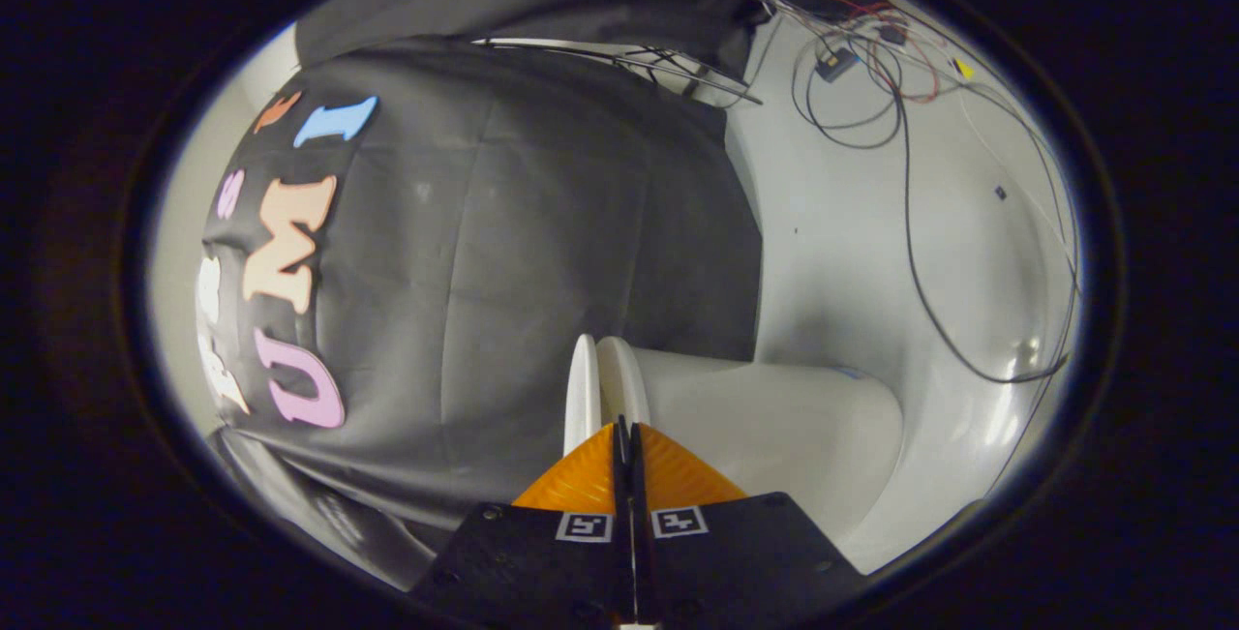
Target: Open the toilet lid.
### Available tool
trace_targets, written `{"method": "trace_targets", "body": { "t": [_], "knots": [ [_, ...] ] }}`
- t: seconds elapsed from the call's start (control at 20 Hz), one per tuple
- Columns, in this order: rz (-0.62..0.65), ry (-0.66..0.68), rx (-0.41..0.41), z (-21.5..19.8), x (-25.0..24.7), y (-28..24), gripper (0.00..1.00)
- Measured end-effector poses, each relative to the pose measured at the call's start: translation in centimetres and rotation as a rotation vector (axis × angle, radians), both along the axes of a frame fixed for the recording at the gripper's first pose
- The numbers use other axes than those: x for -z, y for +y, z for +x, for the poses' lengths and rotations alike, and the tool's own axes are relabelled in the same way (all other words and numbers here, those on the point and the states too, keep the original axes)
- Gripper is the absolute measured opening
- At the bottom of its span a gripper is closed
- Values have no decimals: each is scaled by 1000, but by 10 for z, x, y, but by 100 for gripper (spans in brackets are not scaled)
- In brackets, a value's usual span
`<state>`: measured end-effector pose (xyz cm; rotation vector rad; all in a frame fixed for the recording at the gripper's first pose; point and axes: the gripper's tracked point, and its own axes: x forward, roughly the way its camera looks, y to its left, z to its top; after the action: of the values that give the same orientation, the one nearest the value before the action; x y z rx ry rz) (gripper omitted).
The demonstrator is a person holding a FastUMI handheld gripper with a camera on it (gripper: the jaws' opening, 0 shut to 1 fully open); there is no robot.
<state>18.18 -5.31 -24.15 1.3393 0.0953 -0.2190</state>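
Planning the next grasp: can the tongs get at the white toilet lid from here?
Probably yes. The tongs are shut, tips right at the edge of the white toilet lid, nothing between. They'd need to open first to grip it.

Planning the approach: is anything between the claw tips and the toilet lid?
Nothing. In the gripper view the shut claw points at the toilet lid edge just ahead, with no object between them.
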Motion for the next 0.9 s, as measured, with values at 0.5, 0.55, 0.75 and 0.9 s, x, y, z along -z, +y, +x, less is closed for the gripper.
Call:
{"method": "trace_targets", "body": {
  "t": [0.5, 0.55, 0.75, 0.9],
  "knots": [
    [-420, -114, -31, -1, -176, 81, 2],
    [-469, -150, -45, 1, -196, 98, 3],
    [-673, -173, -95, 8, -250, 159, 5],
    [-795, -144, -132, 11, -269, 190, 5]
  ]
}}
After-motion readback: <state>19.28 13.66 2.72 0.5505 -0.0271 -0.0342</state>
